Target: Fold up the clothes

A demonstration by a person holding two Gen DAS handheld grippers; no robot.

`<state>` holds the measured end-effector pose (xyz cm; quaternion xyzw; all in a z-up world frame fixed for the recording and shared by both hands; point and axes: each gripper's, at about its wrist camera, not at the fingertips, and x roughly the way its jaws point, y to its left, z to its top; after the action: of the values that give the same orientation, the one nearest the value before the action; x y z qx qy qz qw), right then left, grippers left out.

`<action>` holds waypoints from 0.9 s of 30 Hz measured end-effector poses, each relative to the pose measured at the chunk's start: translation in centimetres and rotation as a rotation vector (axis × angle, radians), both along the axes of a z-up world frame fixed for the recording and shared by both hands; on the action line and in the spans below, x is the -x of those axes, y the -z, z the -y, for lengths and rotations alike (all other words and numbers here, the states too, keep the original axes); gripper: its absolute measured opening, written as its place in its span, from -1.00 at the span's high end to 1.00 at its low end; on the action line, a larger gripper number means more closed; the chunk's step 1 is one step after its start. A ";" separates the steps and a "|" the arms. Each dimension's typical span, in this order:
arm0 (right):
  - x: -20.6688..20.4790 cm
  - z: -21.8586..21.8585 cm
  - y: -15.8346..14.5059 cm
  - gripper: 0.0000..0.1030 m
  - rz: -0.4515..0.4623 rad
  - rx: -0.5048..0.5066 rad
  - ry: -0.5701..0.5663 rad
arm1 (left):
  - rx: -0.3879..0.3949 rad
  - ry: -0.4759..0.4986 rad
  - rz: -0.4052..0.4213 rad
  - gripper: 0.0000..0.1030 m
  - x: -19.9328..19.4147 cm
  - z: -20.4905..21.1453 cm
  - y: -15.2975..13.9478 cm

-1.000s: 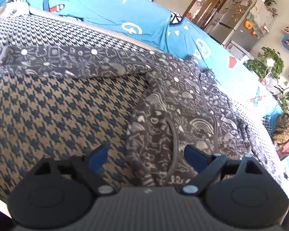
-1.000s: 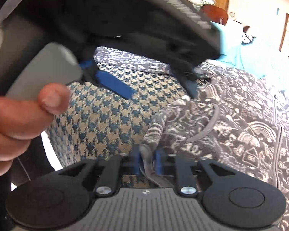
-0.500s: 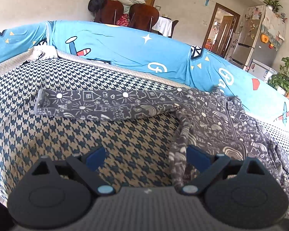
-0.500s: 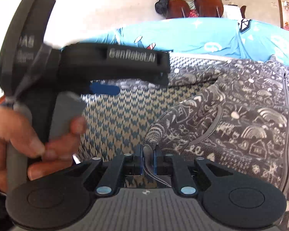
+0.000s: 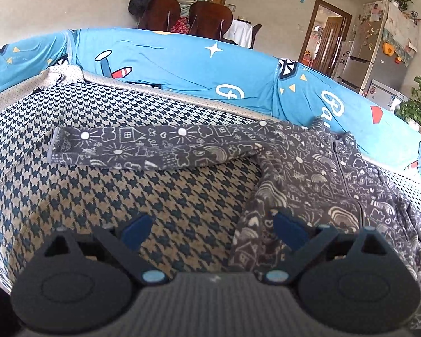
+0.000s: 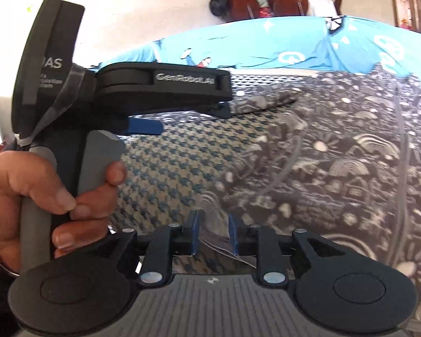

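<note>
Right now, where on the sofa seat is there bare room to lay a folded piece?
Bare houndstooth cover lies left of the grey garment's body, in front of its outstretched sleeve. The right side is crowded with garment.

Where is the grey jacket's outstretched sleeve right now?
In the left wrist view the sleeve lies flat across the houndstooth cover, stretching left from the jacket body, just before the blue backrest.

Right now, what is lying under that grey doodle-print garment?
The grey garment lies on a blue-and-tan houndstooth cover, which shows beside it and below its outstretched sleeve. Whatever sits directly beneath the garment's body is covered.
</note>
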<state>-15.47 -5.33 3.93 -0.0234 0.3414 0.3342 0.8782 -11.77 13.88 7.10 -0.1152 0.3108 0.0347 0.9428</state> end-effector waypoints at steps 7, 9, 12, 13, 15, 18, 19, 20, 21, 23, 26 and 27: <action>-0.3 4.9 -0.1 0.38 0.029 0.015 0.227 | -0.077 0.125 -0.010 -0.94 0.0 3.8 1.0; -0.2 6.4 -0.3 0.32 0.040 0.030 0.308 | -0.099 0.169 -0.017 -0.95 0.0 5.1 1.5; -1.3 8.7 -0.3 0.20 0.032 0.027 0.440 | -0.108 0.224 -0.032 -0.96 -0.1 6.9 2.2; -1.3 9.5 -0.3 0.20 0.027 0.034 0.483 | -0.112 0.239 -0.037 -0.96 -0.2 7.4 2.4; -1.1 11.0 0.0 0.18 0.012 0.055 0.559 | -0.121 0.265 -0.045 -0.99 -0.2 8.5 2.8; -0.7 12.2 0.5 0.16 -0.006 0.065 0.601 | -0.132 0.296 -0.066 -0.99 -0.3 9.7 3.5; -0.7 12.1 0.6 0.15 0.000 0.074 0.598 | -0.137 0.304 -0.077 -0.99 -0.4 10.1 3.8; -0.6 11.9 0.6 0.11 0.006 0.088 0.592 | -0.140 0.312 -0.090 -0.99 -0.5 10.4 4.1; -0.6 11.8 0.7 0.07 0.010 0.093 0.590 | -0.140 0.320 -0.106 -0.99 -0.6 10.6 4.5; -0.5 11.7 0.9 0.04 0.014 0.092 0.592 | -0.139 0.331 -0.143 -0.99 -0.8 11.1 5.2; -0.6 11.5 1.1 -0.04 0.014 0.092 0.582 | -0.162 0.320 -0.161 -1.00 -0.8 11.6 5.8; -0.6 11.5 1.2 -0.05 0.014 0.094 0.580 | -0.172 0.319 -0.164 -1.00 -0.8 11.7 5.9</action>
<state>-14.83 -16.80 2.76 0.0320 0.3428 0.0530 0.9374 -10.95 2.18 1.20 0.0198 0.3967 -0.0794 0.9143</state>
